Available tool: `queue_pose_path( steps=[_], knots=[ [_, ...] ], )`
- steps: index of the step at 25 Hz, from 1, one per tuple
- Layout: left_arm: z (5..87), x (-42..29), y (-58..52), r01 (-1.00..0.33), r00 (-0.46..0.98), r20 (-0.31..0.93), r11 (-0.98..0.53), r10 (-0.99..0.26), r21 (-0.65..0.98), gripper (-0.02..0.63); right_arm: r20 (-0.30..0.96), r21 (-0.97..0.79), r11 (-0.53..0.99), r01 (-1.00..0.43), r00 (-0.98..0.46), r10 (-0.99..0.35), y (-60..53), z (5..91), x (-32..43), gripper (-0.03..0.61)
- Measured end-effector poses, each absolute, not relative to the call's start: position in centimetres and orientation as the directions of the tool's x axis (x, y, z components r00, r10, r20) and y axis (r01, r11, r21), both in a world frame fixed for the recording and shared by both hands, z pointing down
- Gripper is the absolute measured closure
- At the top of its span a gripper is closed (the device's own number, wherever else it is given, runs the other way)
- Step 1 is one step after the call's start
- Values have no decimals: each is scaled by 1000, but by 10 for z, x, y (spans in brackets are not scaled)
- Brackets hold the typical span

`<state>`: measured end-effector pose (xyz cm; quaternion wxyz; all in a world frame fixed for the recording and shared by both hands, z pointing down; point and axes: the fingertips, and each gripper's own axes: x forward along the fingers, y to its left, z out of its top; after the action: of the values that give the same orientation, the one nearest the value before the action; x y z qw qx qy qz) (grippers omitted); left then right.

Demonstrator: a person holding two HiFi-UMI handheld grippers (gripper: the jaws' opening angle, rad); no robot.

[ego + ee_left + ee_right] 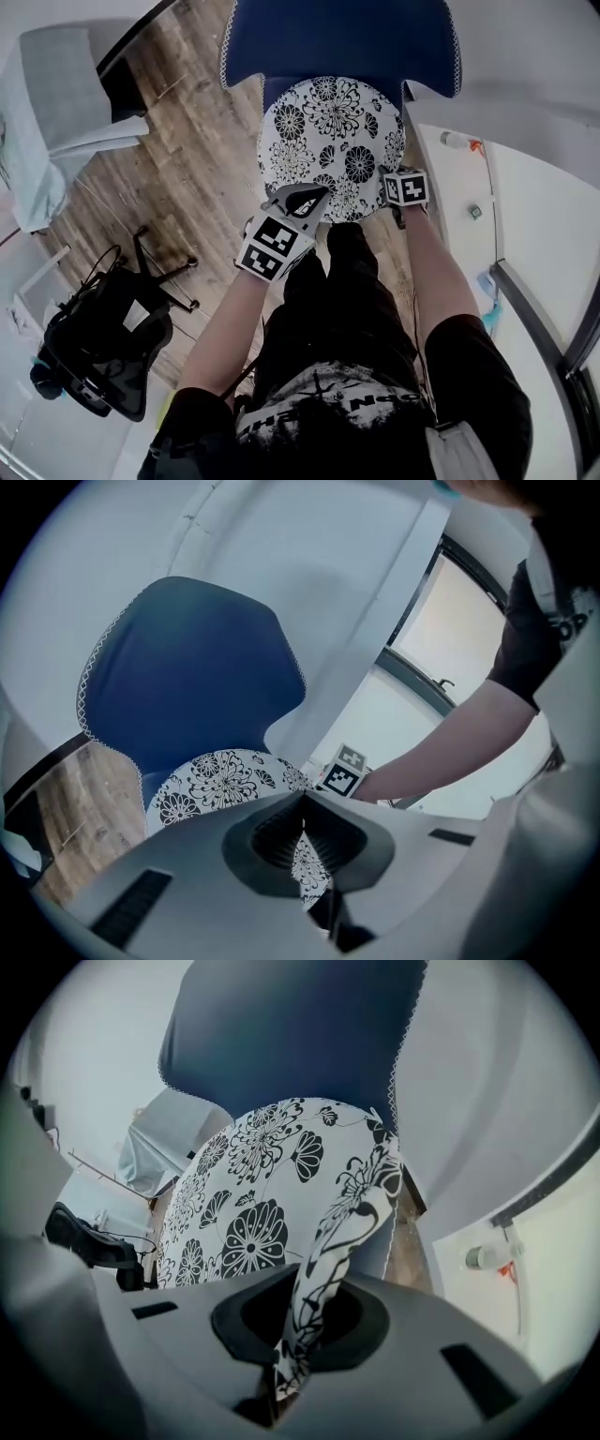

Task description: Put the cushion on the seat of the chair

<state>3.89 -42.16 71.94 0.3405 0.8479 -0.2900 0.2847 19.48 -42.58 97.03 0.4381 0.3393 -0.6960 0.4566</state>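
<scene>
A round white cushion (330, 148) with black flowers lies over the seat of the blue chair (342, 42), and I cannot tell if it rests on the seat. My left gripper (314, 199) is shut on the cushion's near left edge. In the left gripper view, a strip of the cushion's fabric (307, 860) runs between the closed jaws. My right gripper (394, 176) is shut on the near right edge. In the right gripper view, a fold of the cushion (323, 1260) is pinched between its jaws. The chair back (281, 1026) rises behind the cushion.
Wood floor (197, 159) lies left of the chair. A black office chair (103, 342) stands at the lower left and a pale grey chair (56, 103) at the upper left. A white surface (534, 216) with a small bottle (483, 1256) borders the right side.
</scene>
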Motion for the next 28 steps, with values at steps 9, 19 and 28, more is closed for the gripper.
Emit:
queue_pose_path(
  steps=[9,19,28],
  knots=[
    [699,45,-431,-663,688,662,-631,-299,404,598,946,-289,298,-910,-319,-56,-427,958,210,380],
    [638,50,-426,-605,720,622,-715,-306,349,598,907,-237,293,-926,-319,-274,-430,868,215,350],
    [572,13,-415,-618,735,544,-730,-404,291,598,714,-252,416,-874,-457,-530,-440,713,134,402]
  ],
)
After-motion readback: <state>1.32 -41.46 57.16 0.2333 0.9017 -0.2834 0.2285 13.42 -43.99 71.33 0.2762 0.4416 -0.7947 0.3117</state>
